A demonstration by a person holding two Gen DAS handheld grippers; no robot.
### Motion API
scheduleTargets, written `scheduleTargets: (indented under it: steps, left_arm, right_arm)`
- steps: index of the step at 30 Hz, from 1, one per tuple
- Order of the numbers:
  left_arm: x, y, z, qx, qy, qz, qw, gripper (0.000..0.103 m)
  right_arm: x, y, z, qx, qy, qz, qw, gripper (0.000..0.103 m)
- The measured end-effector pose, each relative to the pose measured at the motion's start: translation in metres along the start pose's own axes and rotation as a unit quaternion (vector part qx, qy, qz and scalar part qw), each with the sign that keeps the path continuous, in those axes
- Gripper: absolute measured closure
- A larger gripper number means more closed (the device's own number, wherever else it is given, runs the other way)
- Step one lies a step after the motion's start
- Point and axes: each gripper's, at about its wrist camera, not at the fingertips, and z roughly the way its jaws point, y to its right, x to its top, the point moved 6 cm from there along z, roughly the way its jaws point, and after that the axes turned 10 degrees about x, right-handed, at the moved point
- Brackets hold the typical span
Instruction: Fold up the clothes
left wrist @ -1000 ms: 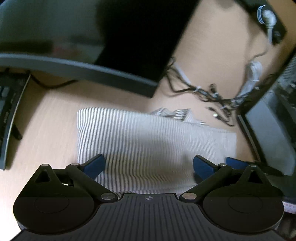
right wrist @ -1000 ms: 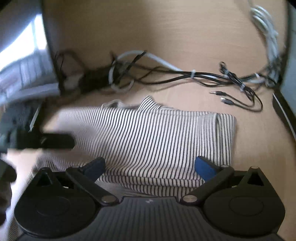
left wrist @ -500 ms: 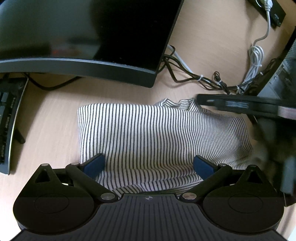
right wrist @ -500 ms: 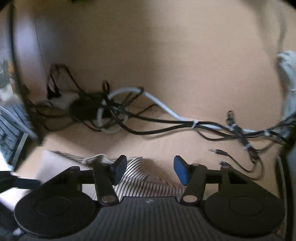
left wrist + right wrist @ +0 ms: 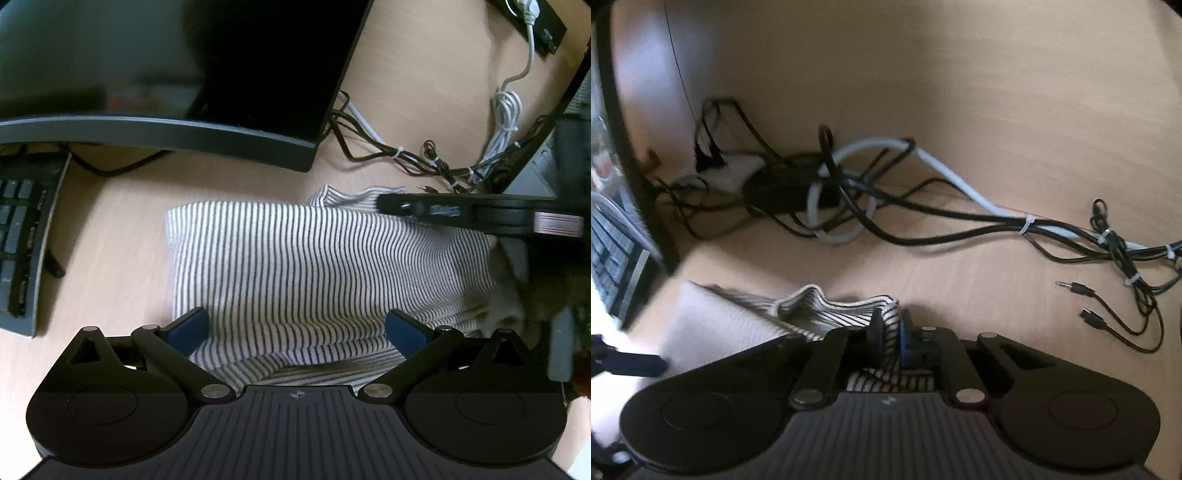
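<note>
My right claw (image 5: 891, 332) is pressed together on a fold of the striped garment (image 5: 325, 273); the cloth sits pinched between the black pad and the blue pad, at the garment's far edge near the collar. My left claw (image 5: 295, 328) stands spread, its blue fingers (image 5: 188, 326) apart over the near part of the same garment; I cannot tell whether they touch the cloth. The garment lies folded on the desk (image 5: 122, 229), in front of the monitor (image 5: 166, 74). In the left wrist view my right claw shows only from the side, a dark bar across the garment's far right corner, and the hand behind it is blurred. The keyboard (image 5: 22, 251) is cut off at the left edge. Beyond the garment lies a tangle of cables (image 5: 849, 199), two loose plugs (image 5: 1078, 291) just beside it. The left edge of the right wrist view is overexposed and hard to read.
</note>
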Motion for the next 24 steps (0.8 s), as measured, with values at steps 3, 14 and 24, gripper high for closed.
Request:
scheduleTargets:
  steps: [3, 14, 24]
  left_arm:
    - [-0.003, -0.016, -0.025, -0.021, 0.019, -0.022, 0.9993, 0.000]
    - [-0.007, -0.064, -0.080, -0.060, 0.054, -0.025, 0.9964, 0.000]
    - [-0.002, -0.041, -0.122, -0.114, 0.124, 0.025, 0.9853, 0.010]
  right_arm:
    - [-0.003, -0.014, -0.037, 0.030, 0.014, 0.014, 0.999, 0.097]
    - [-0.136, -0.088, -0.117, 0.082, -0.032, 0.072, 0.994, 0.097]
    - [-0.147, -0.081, -0.172, -0.020, 0.000, 0.012, 1.000, 0.093]
